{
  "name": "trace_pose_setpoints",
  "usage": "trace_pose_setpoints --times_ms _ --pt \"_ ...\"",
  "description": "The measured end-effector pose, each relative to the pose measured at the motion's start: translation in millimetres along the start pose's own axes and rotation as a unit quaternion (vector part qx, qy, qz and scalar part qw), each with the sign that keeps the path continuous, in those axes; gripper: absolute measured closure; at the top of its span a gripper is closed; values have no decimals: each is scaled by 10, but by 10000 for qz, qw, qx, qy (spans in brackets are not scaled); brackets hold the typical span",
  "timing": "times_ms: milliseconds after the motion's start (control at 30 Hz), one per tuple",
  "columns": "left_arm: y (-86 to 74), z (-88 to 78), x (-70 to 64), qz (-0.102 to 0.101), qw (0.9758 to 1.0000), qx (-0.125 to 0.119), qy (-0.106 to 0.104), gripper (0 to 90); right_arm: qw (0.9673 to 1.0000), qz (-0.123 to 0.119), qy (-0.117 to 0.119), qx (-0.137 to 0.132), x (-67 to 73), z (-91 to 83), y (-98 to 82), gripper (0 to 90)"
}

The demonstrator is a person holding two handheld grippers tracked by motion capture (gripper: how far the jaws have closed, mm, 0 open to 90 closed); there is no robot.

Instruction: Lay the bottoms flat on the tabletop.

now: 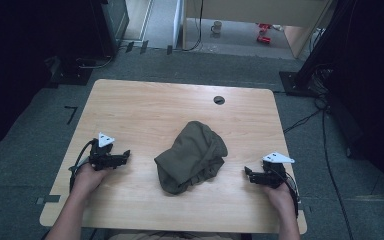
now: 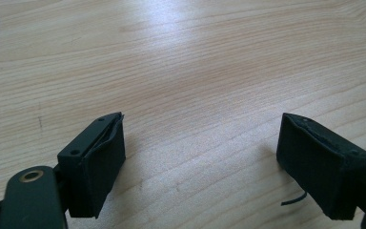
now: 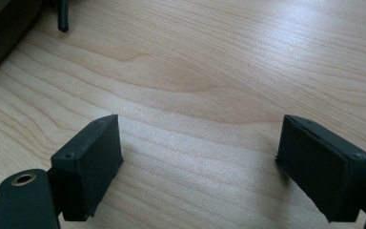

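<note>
A crumpled olive-green cloth (image 1: 192, 156) lies in a heap at the middle of the light wooden table (image 1: 145, 110). My left gripper (image 1: 126, 154) rests low over the table to the left of the cloth, apart from it, jaws pointing toward it. In the left gripper view its jaws (image 2: 201, 164) stand wide open over bare wood. My right gripper (image 1: 246, 173) sits to the right of the cloth, also apart from it. Its jaws (image 3: 199, 167) are open with nothing between them, and a dark edge of the cloth (image 3: 0, 33) shows at the upper left.
A round cable hole (image 1: 219, 100) sits near the table's far edge. Dark stands and cables (image 1: 310, 117) surround the table on the grey floor. A thin dark cord end (image 3: 63, 19) lies by the cloth in the right gripper view.
</note>
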State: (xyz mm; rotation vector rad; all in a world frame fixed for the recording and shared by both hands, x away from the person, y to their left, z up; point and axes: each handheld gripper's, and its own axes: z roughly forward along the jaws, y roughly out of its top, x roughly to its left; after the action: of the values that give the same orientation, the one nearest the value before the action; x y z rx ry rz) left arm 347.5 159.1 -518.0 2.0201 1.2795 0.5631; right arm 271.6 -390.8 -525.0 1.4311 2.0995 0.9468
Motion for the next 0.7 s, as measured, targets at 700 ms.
trace_pose_setpoints --times_ms 700 --pt "7 8 -23 -53 10000 22 61 156 10000 57 -59 20 8 7 3 125"
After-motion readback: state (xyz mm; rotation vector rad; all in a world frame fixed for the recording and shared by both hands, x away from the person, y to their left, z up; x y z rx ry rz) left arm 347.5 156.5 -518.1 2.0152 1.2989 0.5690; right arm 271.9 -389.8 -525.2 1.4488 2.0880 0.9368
